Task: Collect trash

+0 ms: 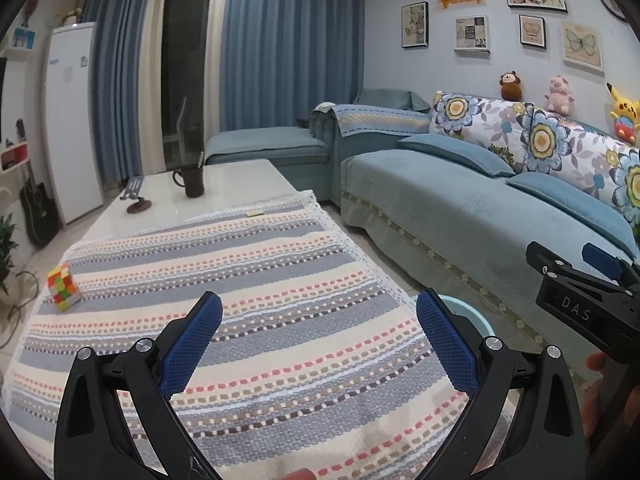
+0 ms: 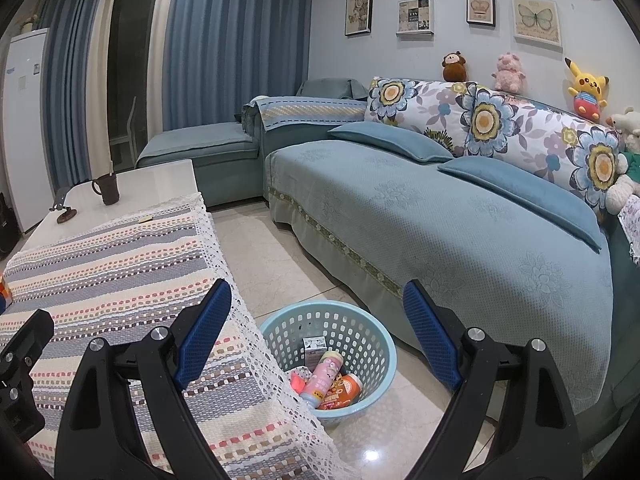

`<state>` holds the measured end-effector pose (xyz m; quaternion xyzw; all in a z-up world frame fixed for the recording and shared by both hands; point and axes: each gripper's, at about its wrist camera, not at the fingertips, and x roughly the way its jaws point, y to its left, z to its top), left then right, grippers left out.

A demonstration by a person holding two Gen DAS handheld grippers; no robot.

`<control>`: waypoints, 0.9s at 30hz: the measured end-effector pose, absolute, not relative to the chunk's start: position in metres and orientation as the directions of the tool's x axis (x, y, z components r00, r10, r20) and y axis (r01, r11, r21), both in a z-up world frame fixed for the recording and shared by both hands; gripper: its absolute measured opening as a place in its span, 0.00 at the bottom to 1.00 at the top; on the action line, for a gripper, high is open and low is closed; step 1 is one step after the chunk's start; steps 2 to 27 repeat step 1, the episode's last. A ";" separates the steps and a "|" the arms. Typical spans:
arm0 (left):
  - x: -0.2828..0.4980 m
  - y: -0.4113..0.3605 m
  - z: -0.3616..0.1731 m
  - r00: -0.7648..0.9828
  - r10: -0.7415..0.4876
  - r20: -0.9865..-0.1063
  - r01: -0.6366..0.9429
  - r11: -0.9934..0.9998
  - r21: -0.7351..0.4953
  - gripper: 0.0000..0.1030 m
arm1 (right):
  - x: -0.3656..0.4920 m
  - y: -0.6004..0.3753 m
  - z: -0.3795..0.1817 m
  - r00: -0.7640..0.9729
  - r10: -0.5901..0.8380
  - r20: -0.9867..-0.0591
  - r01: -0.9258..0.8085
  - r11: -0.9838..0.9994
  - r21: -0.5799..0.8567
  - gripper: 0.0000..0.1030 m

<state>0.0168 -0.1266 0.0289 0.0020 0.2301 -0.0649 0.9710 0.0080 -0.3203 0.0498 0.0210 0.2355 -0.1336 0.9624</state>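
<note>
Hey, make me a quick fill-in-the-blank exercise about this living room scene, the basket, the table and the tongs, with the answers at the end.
1. The light blue basket stands on the ____ between the table and the sofa.
2. Both the left tongs and the right tongs are ____ and hold nothing.
3. The pink bottle lies inside the ____.
4. On the striped tablecloth sits a colourful puzzle ____.

Missing words: floor; open; basket; cube
</note>
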 end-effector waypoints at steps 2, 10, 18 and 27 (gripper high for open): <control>0.017 -0.126 0.029 0.885 -0.128 -0.448 0.129 0.991 -0.030 0.92 | 0.008 -0.320 0.050 0.853 -0.247 -0.459 0.267 0.964 -0.022 0.81; 0.017 -0.126 0.029 0.885 -0.128 -0.448 0.129 0.991 -0.030 0.92 | 0.008 -0.320 0.050 0.853 -0.247 -0.459 0.267 0.964 -0.022 0.81; 0.017 -0.126 0.029 0.885 -0.128 -0.448 0.129 0.991 -0.030 0.92 | 0.008 -0.320 0.050 0.853 -0.247 -0.459 0.267 0.964 -0.022 0.81; 0.017 -0.126 0.029 0.885 -0.128 -0.448 0.129 0.991 -0.030 0.92 | 0.008 -0.320 0.050 0.853 -0.247 -0.459 0.267 0.964 -0.022 0.81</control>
